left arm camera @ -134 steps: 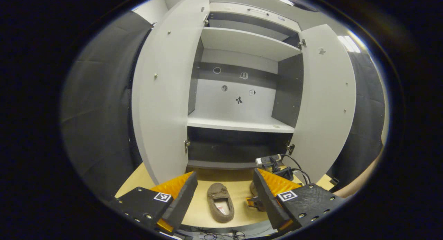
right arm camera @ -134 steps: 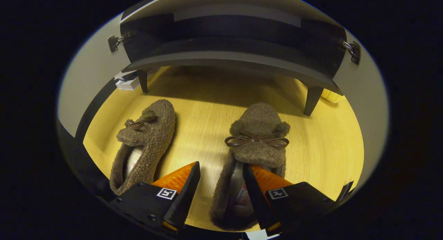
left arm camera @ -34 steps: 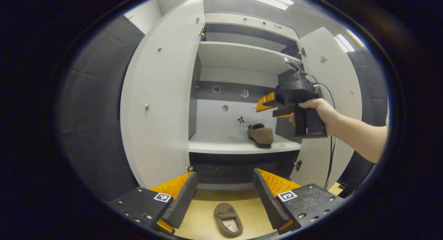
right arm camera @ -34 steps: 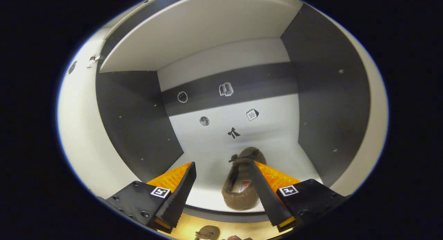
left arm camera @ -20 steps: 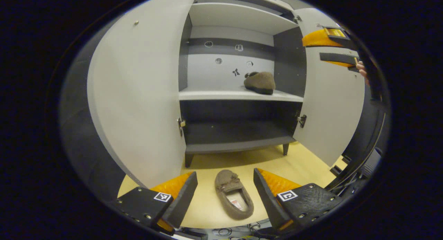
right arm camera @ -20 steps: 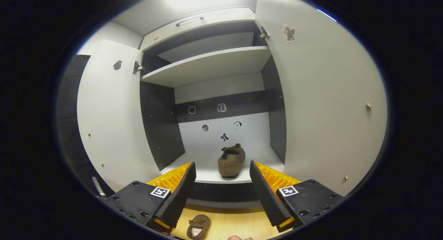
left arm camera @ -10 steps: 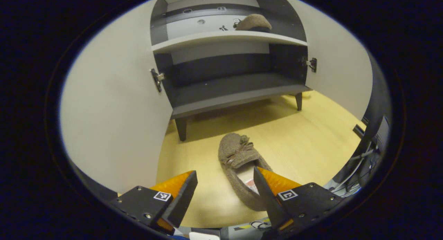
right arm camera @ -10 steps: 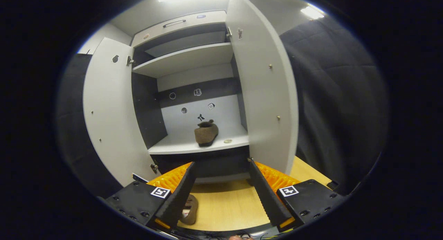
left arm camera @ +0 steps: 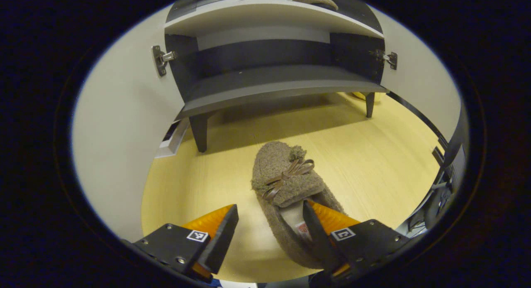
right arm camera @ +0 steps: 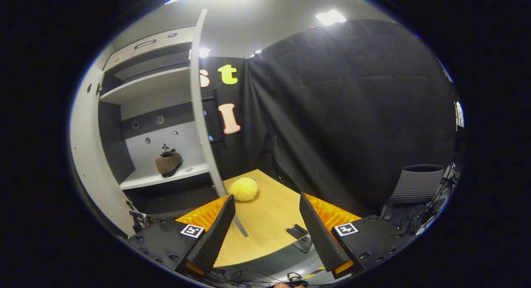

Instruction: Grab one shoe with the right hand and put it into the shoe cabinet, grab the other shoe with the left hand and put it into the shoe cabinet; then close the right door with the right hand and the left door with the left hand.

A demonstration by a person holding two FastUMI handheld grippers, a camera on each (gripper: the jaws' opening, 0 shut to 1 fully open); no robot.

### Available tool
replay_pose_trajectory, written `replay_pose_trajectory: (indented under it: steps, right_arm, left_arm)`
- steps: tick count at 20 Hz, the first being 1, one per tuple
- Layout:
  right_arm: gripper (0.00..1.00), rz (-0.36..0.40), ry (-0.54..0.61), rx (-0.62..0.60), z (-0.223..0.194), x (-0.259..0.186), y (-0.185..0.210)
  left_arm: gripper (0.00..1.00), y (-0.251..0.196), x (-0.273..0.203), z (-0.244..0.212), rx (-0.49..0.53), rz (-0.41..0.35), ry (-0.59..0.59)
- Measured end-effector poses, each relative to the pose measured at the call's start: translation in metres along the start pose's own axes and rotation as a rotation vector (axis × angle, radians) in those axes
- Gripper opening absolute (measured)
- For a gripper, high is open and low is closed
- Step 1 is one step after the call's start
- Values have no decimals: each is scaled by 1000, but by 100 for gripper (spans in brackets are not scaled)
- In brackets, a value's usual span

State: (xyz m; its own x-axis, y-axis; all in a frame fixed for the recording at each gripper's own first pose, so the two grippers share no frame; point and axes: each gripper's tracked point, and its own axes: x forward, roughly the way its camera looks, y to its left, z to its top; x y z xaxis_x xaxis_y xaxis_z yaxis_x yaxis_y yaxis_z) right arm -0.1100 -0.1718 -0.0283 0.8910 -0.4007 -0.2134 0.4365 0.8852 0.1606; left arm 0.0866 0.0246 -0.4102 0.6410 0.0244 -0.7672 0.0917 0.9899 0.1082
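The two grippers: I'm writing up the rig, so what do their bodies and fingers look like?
In each gripper's view, the left gripper and right gripper look alike: two wedge-shaped fingers with ribbed inner faces, on dark matte blocks dotted with screws. Each block carries a small square black-and-white marker.

In your left gripper view, a slipper [left arm camera: 289,196] lies on the floor [left arm camera: 373,163] before the shoe cabinet [left arm camera: 269,82], toe toward it. In your right gripper view, the other slipper [right arm camera: 169,163] sits on a cabinet shelf [right arm camera: 161,176], and a ball [right arm camera: 243,189] lies right of the open door [right arm camera: 203,126].
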Motion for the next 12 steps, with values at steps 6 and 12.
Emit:
replay_pose_trajectory:
  steps: [6, 12]
  right_arm:
    - [98, -29, -48, -7, 28, 39, -43]
    - [98, 11, -32, -3, 34, 90, -51]
  left_arm:
    - [41, -6, 16, -5, -119, -17, 64]
    - [31, 7, 18, -10, -199, 107, 110]
